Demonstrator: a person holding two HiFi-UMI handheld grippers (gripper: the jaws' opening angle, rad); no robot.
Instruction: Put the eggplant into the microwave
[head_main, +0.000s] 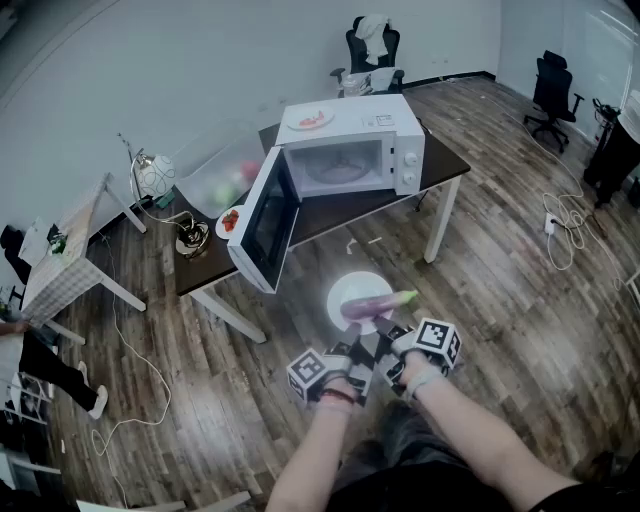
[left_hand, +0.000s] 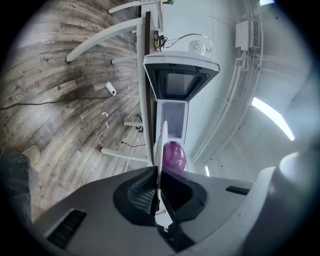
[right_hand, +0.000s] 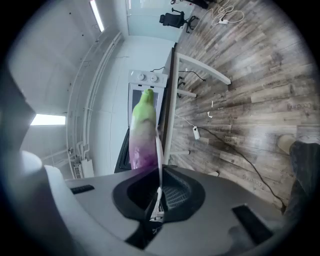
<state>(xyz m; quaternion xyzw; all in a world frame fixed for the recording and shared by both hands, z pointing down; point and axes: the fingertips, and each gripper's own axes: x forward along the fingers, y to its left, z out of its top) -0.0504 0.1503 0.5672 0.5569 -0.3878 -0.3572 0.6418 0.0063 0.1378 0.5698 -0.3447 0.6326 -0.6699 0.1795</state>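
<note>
A purple eggplant with a green stem end (head_main: 378, 303) lies on a white plate (head_main: 350, 290). Both grippers hold the plate over the floor, in front of the table. My left gripper (head_main: 352, 352) is shut on the plate's near rim, and my right gripper (head_main: 392, 345) is shut on it close beside. The white microwave (head_main: 352, 150) stands on the dark table (head_main: 330, 215) with its door (head_main: 265, 222) swung open to the left. In the left gripper view the plate's rim (left_hand: 161, 145) runs edge-on from the gripper (left_hand: 159, 185), with the eggplant (left_hand: 174, 156) behind. The right gripper view shows the gripper (right_hand: 159, 192), the plate (right_hand: 160, 150) and the eggplant (right_hand: 142, 131).
On top of the microwave is a plate with red food (head_main: 310, 119). A clear plastic box (head_main: 222, 170) and a small plate (head_main: 230, 221) stand on the table's left part. Office chairs (head_main: 372, 52) are at the back. Cables (head_main: 565, 225) lie on the wooden floor.
</note>
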